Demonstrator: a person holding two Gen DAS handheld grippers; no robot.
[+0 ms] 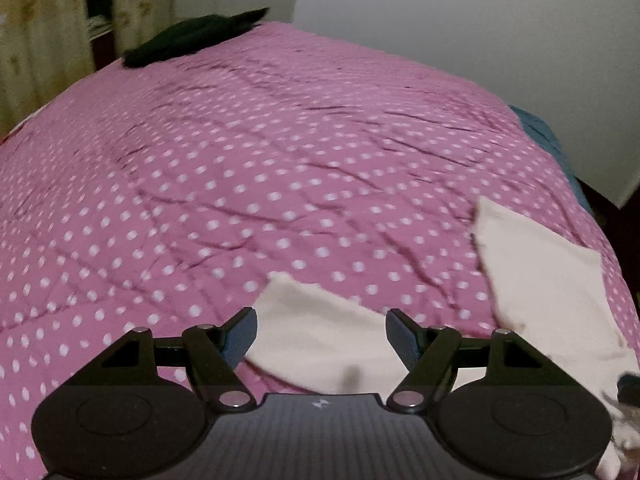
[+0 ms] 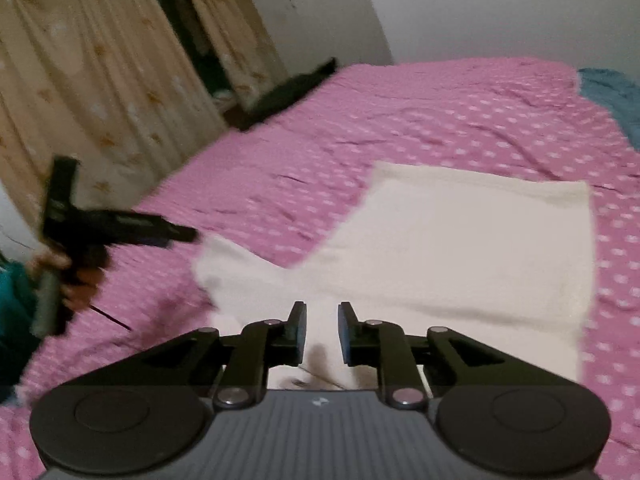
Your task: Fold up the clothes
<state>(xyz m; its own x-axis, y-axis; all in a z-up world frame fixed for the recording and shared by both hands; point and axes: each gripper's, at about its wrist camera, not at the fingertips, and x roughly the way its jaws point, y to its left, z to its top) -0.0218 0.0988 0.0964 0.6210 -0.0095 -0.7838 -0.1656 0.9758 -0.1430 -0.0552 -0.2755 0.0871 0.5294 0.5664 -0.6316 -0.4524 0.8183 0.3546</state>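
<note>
Nearest in the left wrist view, the left gripper (image 1: pixel 322 334) is held above the near edge of a bed, its fingers (image 1: pixel 402 336) spread wide with nothing between the pads. A corner of a cream garment (image 1: pixel 320 336) lies on the bedspread directly under the gap, so the gripper appears lined up for a grasp on that corner, though no contact is seen.

In the right wrist view, the right gripper (image 2: pixel 322 334) is angled down over the same cream garment (image 2: pixel 460 248). Its fingers (image 2: pixel 298 332) are parted by a narrow gap, and cream cloth is visible in that gap below them; the pads are not seen to press on it, so the cloth is judged released or not yet pinched. A small dark mark shows on the cloth near the gap; what it is cannot be told.

The garment is spread mostly flat on the pink polka-dot bedspread (image 2: pixel 440 120), with one squared panel laid out beyond the right gripper and a smaller flap toward the left, an arrangement that suits a fold across its width. The bed serves as the flat folding surface.

Further off, to the left, the other gripper is seen held in a hand (image 2: pixel 76 276), blurred. At the far edge of the bed a dark garment (image 1: pixel 192 38) is lying well apart, probably set aside. Beyond it hang beige curtains (image 2: pixel 100 80) and a white wall (image 1: pixel 460 32).
</note>
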